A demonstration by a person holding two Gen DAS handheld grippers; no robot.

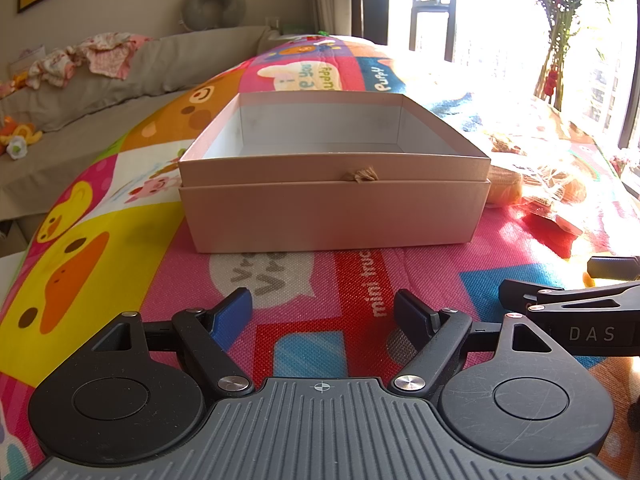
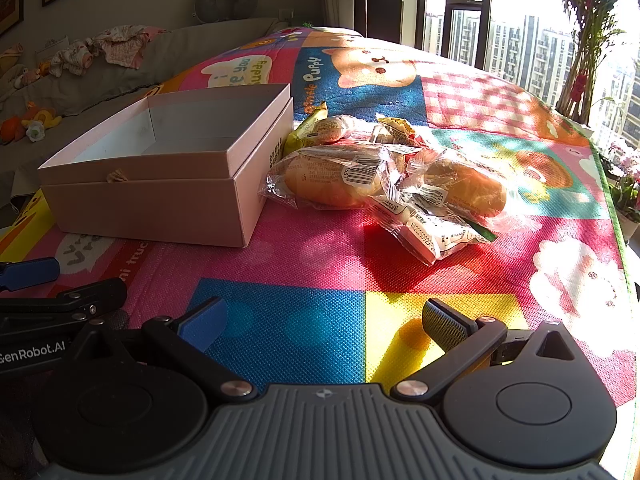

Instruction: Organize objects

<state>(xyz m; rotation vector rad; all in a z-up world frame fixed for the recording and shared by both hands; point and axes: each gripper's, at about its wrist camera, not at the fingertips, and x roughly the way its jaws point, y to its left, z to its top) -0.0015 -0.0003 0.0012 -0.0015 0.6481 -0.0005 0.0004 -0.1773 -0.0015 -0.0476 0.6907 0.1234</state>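
Note:
An open pale pink box with a white empty inside sits on a colourful cartoon play mat. To its right lies a heap of wrapped snacks: two bread rolls in clear bags, a white packet and a yellow-green packet. In the left wrist view the heap is washed out by sunlight. My left gripper stands open in front of the box, nothing between its fingers. My right gripper is open over the mat, short of the snacks.
A grey sofa with crumpled clothes and plush toys runs along the left. Bright windows and a potted plant stand behind the mat's far right edge. Each gripper's side shows at the edge of the other's view.

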